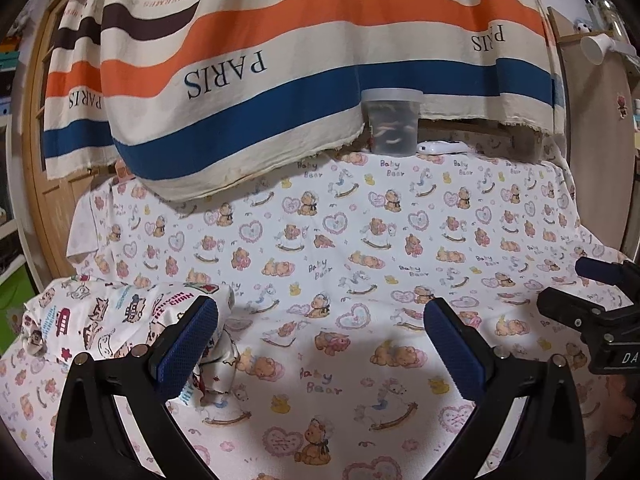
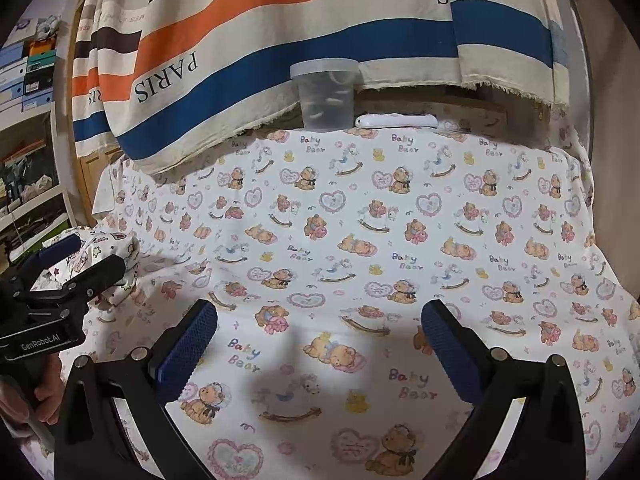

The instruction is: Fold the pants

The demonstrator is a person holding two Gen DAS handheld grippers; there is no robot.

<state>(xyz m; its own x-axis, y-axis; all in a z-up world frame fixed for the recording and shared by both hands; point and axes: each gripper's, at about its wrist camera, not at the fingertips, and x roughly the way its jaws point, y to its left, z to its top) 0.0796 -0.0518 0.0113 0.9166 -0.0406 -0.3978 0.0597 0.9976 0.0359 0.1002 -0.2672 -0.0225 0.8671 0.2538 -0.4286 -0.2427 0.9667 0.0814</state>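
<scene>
Two grippers are hovering over the bear-print sheet point(image 1: 360, 240), and you are holding both released, fingers spread wide with nothing between them. At far left the pants point(image 1: 112, 312), a crumpled white bundle with small printed pictures, are lying on the sheet's left edge. Your left gripper point(image 1: 320, 344) is sitting just right of that bundle; its left finger point(image 1: 188, 344) is overlapping the cloth in view, though whether it is touching is not clear. In the right wrist view the same pants point(image 2: 116, 264) are showing behind the left tool's black body. Your hand point(image 2: 44, 396) is gripping that tool's handle at lower left. Moving right, a striped "PARIS" cloth point(image 1: 280, 60) is hanging across the back, its lower edge draping onto the sheet's far left. At back centre a translucent lidded tub point(image 2: 326, 94) is standing upright, holding pale curved pieces too blurred to identify. Just right of it a white remote point(image 2: 396, 121) is lying flat. Your right gripper point(image 2: 320, 340) is hanging over bare sheet, well apart from the pants.
</scene>
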